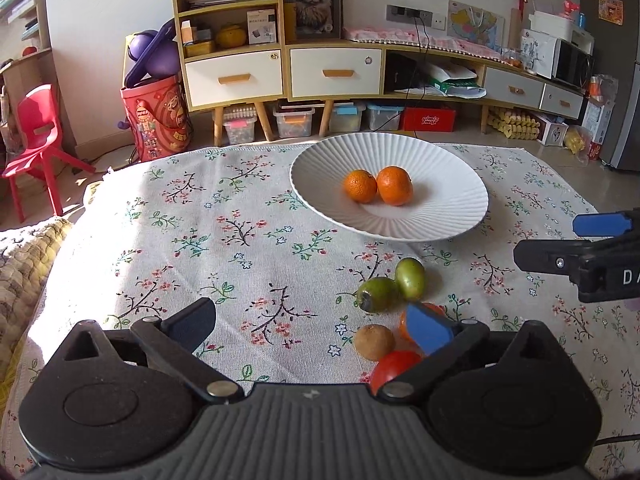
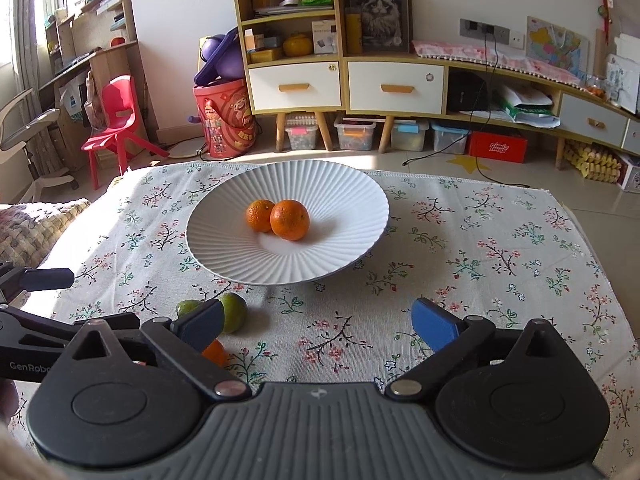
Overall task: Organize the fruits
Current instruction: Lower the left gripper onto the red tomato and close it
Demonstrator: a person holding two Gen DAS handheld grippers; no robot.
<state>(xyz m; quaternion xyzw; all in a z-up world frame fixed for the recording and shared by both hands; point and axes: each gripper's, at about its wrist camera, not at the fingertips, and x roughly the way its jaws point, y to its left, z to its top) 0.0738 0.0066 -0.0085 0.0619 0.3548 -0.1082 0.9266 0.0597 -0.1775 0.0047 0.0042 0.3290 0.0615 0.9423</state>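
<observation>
A white ribbed plate (image 1: 440,160) (image 2: 224,216) on the floral tablecloth holds two oranges (image 1: 378,186) (image 2: 280,218). Loose fruit lies in front of it: two green fruits (image 1: 394,284) (image 2: 234,312), a brown kiwi (image 1: 374,342), a red tomato (image 1: 394,366) and an orange (image 1: 402,326) (image 2: 216,352) partly hidden behind fingers. My left gripper (image 1: 316,330) is open and empty, its right finger over the fruit pile. My right gripper (image 2: 316,326) is open and empty above the cloth, right of the fruit. It shows at the right edge of the left wrist view (image 1: 576,240).
The table's far edge (image 2: 440,176) drops to the floor. Beyond stand a wooden cabinet with drawers (image 1: 280,68), a red chair (image 1: 36,136) and a red bin (image 1: 156,120). A woven cushion (image 1: 24,248) lies left of the table.
</observation>
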